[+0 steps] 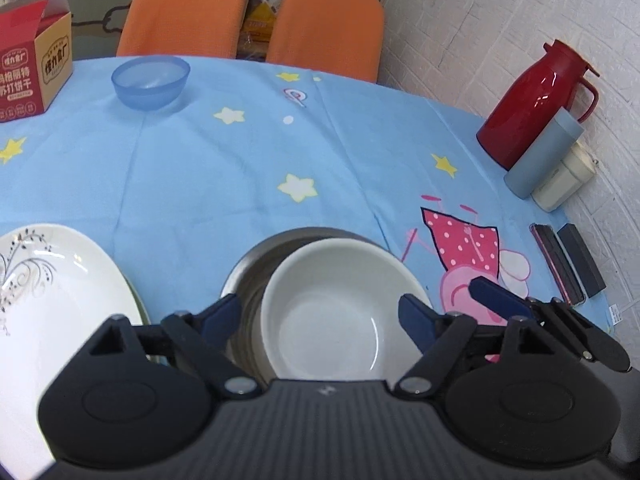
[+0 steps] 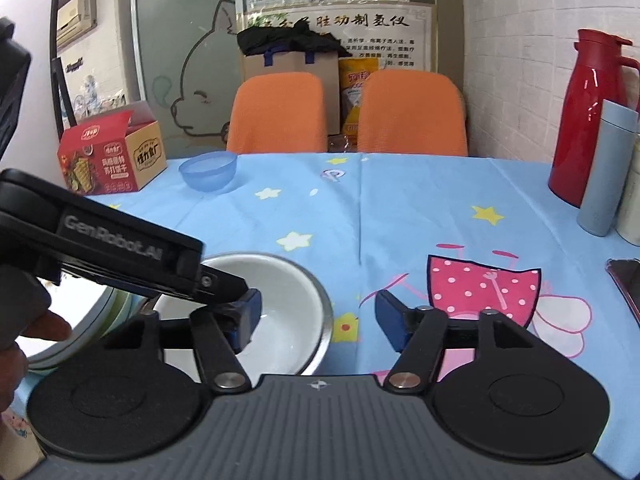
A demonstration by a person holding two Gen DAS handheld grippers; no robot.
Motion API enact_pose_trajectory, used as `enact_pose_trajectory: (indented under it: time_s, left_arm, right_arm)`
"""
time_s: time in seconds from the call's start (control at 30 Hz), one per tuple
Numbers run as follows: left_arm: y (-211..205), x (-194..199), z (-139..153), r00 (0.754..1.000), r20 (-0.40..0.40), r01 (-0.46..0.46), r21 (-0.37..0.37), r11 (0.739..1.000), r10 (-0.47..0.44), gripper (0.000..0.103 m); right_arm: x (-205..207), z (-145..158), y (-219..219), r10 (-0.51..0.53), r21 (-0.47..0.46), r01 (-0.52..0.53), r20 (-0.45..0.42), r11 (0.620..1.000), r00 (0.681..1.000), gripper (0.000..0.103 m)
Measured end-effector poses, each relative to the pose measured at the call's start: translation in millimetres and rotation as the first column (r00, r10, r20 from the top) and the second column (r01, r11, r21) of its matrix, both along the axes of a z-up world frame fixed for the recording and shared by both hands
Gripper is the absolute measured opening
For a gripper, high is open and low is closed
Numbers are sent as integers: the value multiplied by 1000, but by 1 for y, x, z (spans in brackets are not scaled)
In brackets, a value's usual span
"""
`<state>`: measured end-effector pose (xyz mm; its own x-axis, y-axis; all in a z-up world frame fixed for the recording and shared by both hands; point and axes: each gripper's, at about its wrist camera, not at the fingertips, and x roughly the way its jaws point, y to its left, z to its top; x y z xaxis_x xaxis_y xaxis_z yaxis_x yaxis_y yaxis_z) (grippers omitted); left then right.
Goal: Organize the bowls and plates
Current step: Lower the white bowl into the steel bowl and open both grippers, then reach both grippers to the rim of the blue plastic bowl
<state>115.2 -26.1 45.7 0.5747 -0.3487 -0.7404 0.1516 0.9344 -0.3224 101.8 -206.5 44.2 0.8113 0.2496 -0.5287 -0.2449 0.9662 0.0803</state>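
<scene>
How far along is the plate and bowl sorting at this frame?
Done: plates stacked at left; white bowl nested in the steel bowl. In hand: nothing; left gripper is open around the white bowl, right gripper open. Left: the blue bowl sits alone across the table.

Left gripper (image 1: 320, 316): black linkage arms, silver pivot pins, dark blue finger pads (image 1: 416, 320), ribbed grey body w/ small logo.
Right gripper (image 2: 318, 320): same build; blue pads, round black side discs.
Marking: "GenRobot.AI", white on black.
Skin: bare fingers (image 2: 48, 326), lower left.
</scene>
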Motion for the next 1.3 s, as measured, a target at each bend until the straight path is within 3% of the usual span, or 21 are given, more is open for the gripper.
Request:
enact_pose_trajectory:
  time_s: [0.33,0.63,0.9,1.07,1.3]
  left_arm:
    - [28,2,16,998,48,-47,-25,999,48,82]
    - [99,30,18,982,43,-182,-24,983,183,82]
    - [156,67,10,959,19,-284,34,958,283,83]
    - [174,102,12,951,24,-309,21,951,308,83]
    - [196,174,18,938,47,-342,-19,940,342,83]
  right_arm:
    - [5,-14,-5,15,32,-13,-57,999,998,103]
    - [29,5,8,90,-90,-92,-32,992,995,103]
    - [84,34,49,219,-191,-218,-14,957,976,103]
    - [121,42,87,304,-254,-298,-18,920,953,103]
    - [192,45,143,369,-227,-375,-67,899,927,103]
